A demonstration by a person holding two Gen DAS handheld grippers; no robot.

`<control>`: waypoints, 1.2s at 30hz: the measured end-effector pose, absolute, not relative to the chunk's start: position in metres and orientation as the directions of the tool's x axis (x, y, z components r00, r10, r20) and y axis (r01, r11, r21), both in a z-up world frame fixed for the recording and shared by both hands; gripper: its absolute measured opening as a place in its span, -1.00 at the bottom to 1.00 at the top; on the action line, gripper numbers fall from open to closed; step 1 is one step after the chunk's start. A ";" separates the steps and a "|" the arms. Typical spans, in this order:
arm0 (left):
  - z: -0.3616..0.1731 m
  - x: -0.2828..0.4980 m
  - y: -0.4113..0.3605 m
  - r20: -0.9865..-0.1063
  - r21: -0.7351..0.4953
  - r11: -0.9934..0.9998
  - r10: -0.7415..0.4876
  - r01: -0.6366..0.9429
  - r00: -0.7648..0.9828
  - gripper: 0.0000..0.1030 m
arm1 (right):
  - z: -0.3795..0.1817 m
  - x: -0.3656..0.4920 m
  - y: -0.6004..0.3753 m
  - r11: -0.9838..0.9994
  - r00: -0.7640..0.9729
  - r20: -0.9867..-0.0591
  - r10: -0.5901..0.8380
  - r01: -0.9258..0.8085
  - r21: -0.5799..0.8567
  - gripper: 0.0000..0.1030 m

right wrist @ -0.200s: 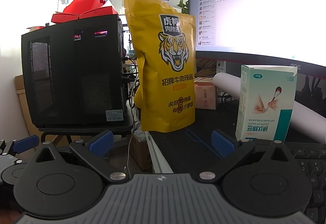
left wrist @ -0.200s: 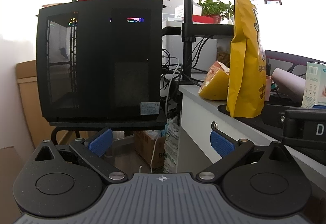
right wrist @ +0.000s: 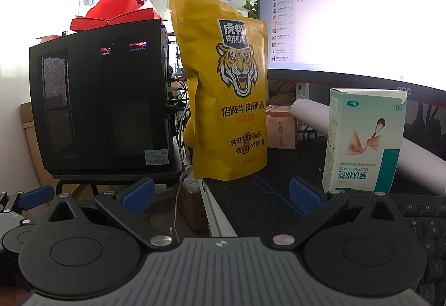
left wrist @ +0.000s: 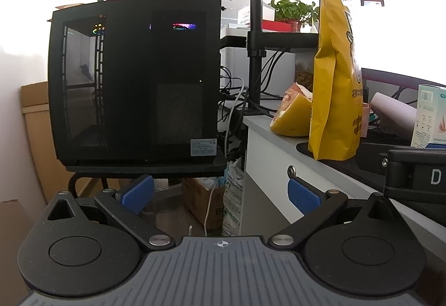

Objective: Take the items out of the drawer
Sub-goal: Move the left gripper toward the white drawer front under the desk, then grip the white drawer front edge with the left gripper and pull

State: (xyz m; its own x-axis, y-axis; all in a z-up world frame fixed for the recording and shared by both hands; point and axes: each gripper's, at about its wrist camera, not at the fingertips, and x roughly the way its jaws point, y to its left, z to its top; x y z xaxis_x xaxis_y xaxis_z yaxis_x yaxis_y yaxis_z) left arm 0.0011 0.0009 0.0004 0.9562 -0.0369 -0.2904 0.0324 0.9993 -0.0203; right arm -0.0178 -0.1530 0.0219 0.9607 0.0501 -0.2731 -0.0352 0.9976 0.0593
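Nothing has visibly moved since the earlier frames. At far left stands the black computer case [right wrist: 103, 102]. Near it, the left gripper [left wrist: 220, 193] hangs wide open and empty beside the white drawer front [left wrist: 267, 166]. The right gripper [right wrist: 220, 193] is equally spread, empty, before the upright yellow pouch [right wrist: 225, 99]; the swab box [right wrist: 365, 141] stands right, near the keyboard [right wrist: 423, 225].

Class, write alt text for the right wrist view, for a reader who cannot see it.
An open, empty right hand-held gripper faces a desk where a yellow tiger-print sauce pouch stands upright, with an iodophor swab box standing apart to its right. A black computer case sits left, a lit monitor behind.
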 end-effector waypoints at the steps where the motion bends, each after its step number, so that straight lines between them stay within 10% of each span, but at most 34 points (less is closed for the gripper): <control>1: 0.000 0.001 0.001 -0.292 -0.024 0.999 -0.043 0.037 0.955 1.00 | 0.022 -0.017 -0.153 0.998 0.960 -0.275 0.051 -0.036 0.060 1.00; 28: -0.025 0.051 0.022 -0.527 -0.396 0.914 -0.300 0.083 0.795 0.94 | 0.025 -0.007 -0.161 0.991 0.944 -0.320 0.076 -0.037 0.126 1.00; 36: -0.032 0.036 -0.019 -0.569 -0.153 0.938 -0.340 0.310 0.748 0.81 | 0.030 -0.009 -0.172 0.984 0.957 -0.282 0.071 -0.021 0.177 1.00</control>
State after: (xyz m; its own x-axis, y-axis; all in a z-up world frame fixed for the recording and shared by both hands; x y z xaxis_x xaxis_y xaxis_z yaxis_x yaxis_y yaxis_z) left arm 0.0362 -0.0194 -0.0317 0.7484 -0.3401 -0.5694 0.3102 0.9383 -0.1527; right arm -0.0086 -0.1719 0.0295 0.9569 0.0709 -0.2815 -0.0208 0.9840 0.1772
